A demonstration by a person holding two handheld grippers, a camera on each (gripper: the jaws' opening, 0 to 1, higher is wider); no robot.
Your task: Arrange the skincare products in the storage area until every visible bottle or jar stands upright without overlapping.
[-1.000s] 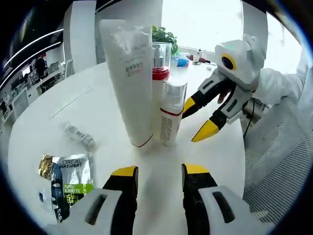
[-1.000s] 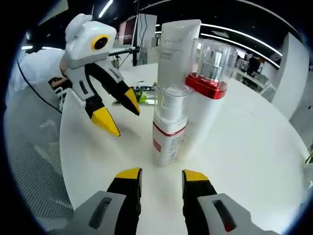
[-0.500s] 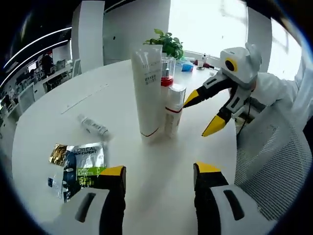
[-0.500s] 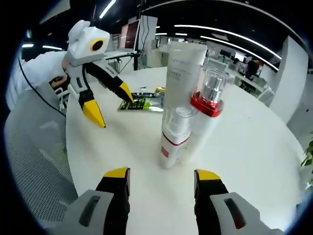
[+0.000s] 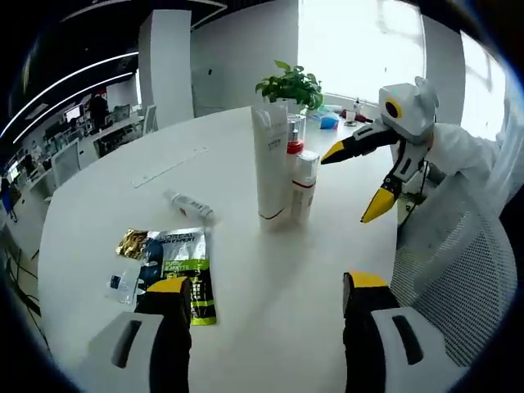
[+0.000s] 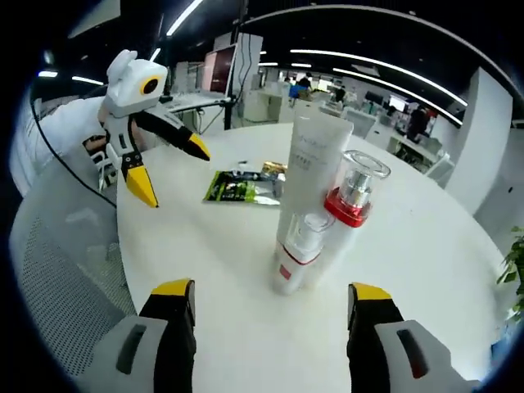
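Now both tongs, left [image 5: 268, 288] and right [image 6: 271, 295], are spread wide, holding nothing. Tall white tube [image 5: 271, 168], red-collared bottle [image 6: 348, 214] and small pump bottle [image 6: 296, 254] stand upright, touching, mid white desk [image 5: 270, 270]. Green sachet [image 5: 182, 266] lies flat nearby.

Sachet [image 5: 178, 264] lying flat on the white table [image 5: 270, 270], well apart from the standing tube [image 5: 270, 168]: printed lettering on its dark and green face, too small to read in the left gripper view. Tube: a few lines of small grey print near its top, not legible. In the right gripper view the tube's [image 6: 309, 176] print is likewise unreadable. No readable text.
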